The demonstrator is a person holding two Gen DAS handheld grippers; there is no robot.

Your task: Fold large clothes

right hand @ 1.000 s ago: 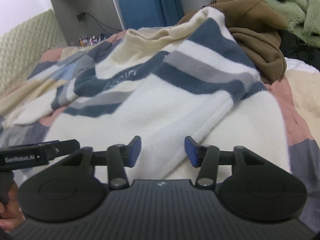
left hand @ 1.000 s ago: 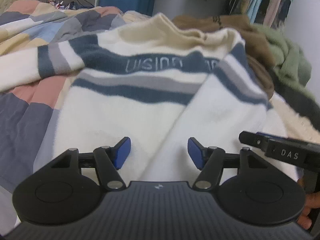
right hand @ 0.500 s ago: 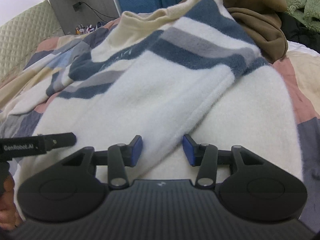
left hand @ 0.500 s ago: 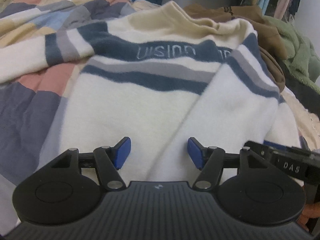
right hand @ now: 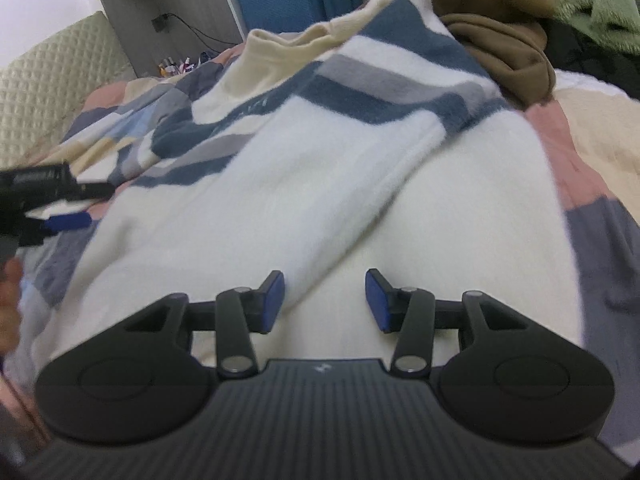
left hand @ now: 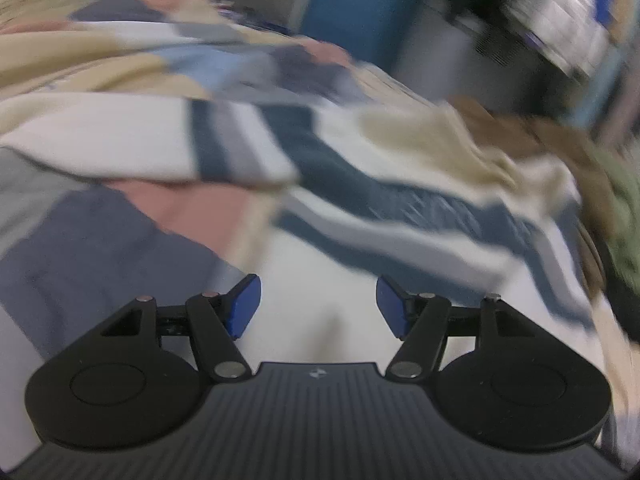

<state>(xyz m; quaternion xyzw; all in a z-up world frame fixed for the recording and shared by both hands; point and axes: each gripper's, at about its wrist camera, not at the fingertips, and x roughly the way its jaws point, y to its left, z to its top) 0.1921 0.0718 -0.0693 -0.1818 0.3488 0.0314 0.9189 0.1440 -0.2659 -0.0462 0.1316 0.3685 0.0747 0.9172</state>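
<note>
**Supervisor:** Report the garment position.

**Operator:** I see the striped fleece sweater (right hand: 304,184) lying spread on the patchwork quilt (right hand: 592,184). Its body is cream-white, with navy and grey bands across the chest and a beige collar at the far end. One sleeve (right hand: 360,196) is folded in across the body; the other sleeve (left hand: 120,148) extends outward over the quilt. A brown garment (right hand: 496,40) and a green fleece (right hand: 592,4) lie beyond the collar, just beside the sweater.

**Supervisor:** Right gripper state?

**Operator:** The right gripper (right hand: 325,300) hovers over the lower white area of the sweater, jaws spread. The end of the folded sleeve lies just ahead of its left blue pad; I cannot tell whether the pad touches it. Nothing is pinched.

**Supervisor:** Left gripper state?

**Operator:** The left gripper (left hand: 319,306) has its jaws spread wide, with nothing between the pads. It points at the sweater's edge where white fleece meets quilt. Its view is heavily blurred. In my right wrist view, the left gripper (right hand: 68,204) sits at the left margin, above the outer edge of the sweater.
</note>
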